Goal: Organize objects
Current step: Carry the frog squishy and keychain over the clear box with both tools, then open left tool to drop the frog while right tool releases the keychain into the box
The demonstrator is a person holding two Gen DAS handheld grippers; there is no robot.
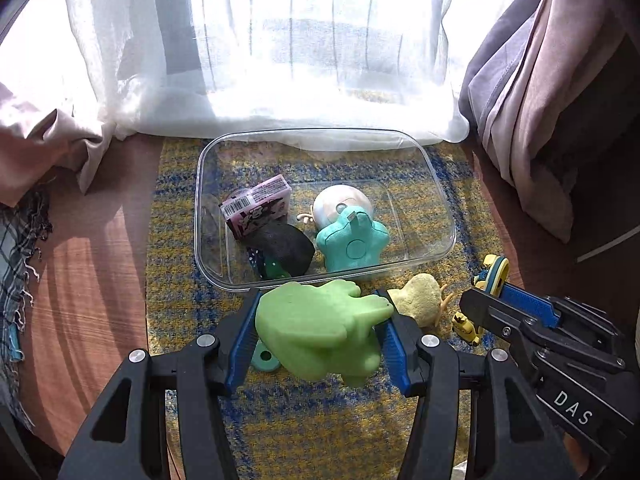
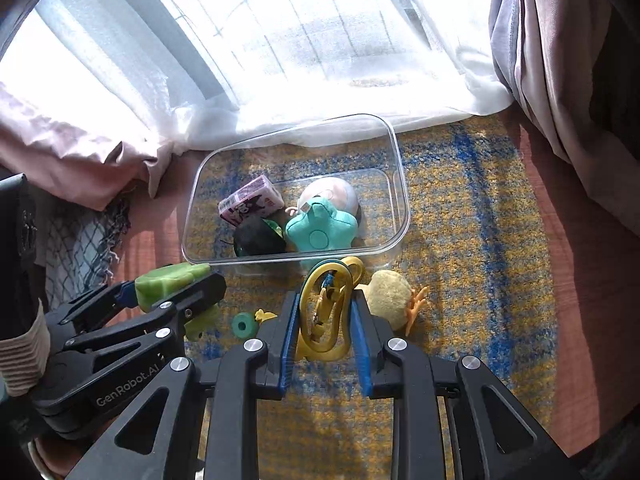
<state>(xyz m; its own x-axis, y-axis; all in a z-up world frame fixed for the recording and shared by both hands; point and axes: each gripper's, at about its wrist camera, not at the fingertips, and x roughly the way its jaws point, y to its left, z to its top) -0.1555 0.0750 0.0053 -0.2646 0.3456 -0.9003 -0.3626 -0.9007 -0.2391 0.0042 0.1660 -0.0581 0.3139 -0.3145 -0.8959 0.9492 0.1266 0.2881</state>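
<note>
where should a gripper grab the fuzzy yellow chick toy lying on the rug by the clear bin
Grip the fuzzy yellow chick toy across its round plush body, coming from above. The body is the widest, softest part and lies free on the yellow and blue rug; the thin orange feet look too slight to hold.

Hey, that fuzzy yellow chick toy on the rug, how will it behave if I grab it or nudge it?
The yellow chick looks plush, so it would probably squash under the tongs and feel light. Its rounded body might roll a bit, though the woolly rug should slow it. The thin orange feet look bendy, a poor spot to grip.
</note>
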